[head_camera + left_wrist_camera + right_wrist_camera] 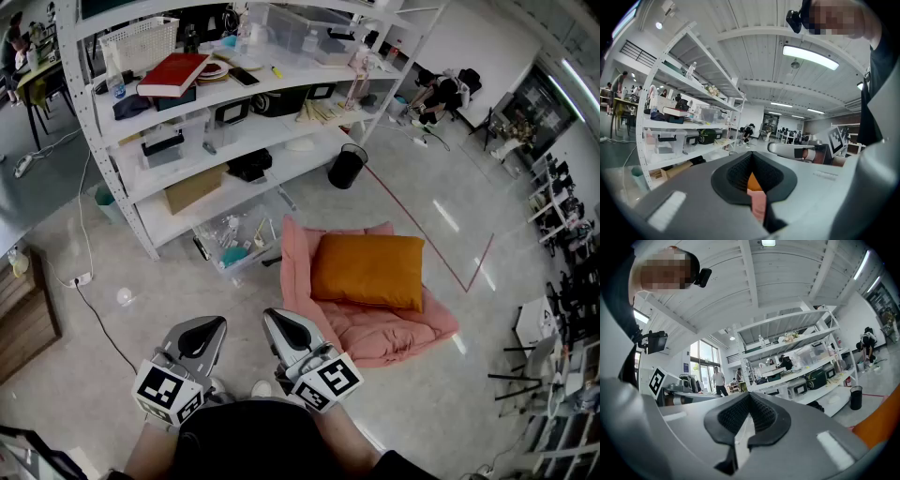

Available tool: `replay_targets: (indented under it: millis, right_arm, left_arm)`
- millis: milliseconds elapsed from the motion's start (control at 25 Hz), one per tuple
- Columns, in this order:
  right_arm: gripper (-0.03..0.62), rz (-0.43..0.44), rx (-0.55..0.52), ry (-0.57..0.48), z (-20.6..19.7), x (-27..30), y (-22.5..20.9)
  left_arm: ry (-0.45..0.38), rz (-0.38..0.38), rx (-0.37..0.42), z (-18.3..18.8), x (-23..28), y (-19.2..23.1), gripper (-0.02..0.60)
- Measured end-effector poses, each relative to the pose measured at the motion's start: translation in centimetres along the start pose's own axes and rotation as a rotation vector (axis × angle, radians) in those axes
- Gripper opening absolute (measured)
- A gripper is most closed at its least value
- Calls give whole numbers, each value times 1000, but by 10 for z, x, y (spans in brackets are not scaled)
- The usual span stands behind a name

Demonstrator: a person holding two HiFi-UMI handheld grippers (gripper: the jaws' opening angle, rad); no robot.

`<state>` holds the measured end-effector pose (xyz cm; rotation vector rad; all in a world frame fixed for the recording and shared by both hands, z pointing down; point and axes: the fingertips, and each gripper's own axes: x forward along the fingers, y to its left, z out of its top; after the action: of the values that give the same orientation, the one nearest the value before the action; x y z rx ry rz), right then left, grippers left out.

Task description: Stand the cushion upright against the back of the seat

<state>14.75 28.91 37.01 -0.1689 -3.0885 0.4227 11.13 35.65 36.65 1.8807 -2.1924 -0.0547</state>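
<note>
Left gripper (202, 336), right gripper (287, 330) closed, cushion (368, 270) lying on seat (380, 333)

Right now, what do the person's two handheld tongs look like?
Both the left tongs and right tongs are smooth grey shells with black ribbed pads lining the jaws. Each carries a white cube printed with black square markers. The person wears a black top.

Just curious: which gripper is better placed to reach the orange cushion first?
Probably the right gripper: it is nearer the orange cushion, which lies on the pink seat ahead and to the right. The left gripper is farther off. Both have jaws shut on nothing.
</note>
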Motion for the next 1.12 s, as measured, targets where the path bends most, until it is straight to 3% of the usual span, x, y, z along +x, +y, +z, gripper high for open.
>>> replay_targets:
  millis: [680, 1120]
  right_arm:
    - [5, -40, 24, -37, -13, 50, 33]
    - [5, -118, 53, -34, -28, 69, -5]
  left_arm:
    - [9, 13, -3, -17, -53, 71, 20]
    - [29, 40, -3, -26, -46, 117, 20]
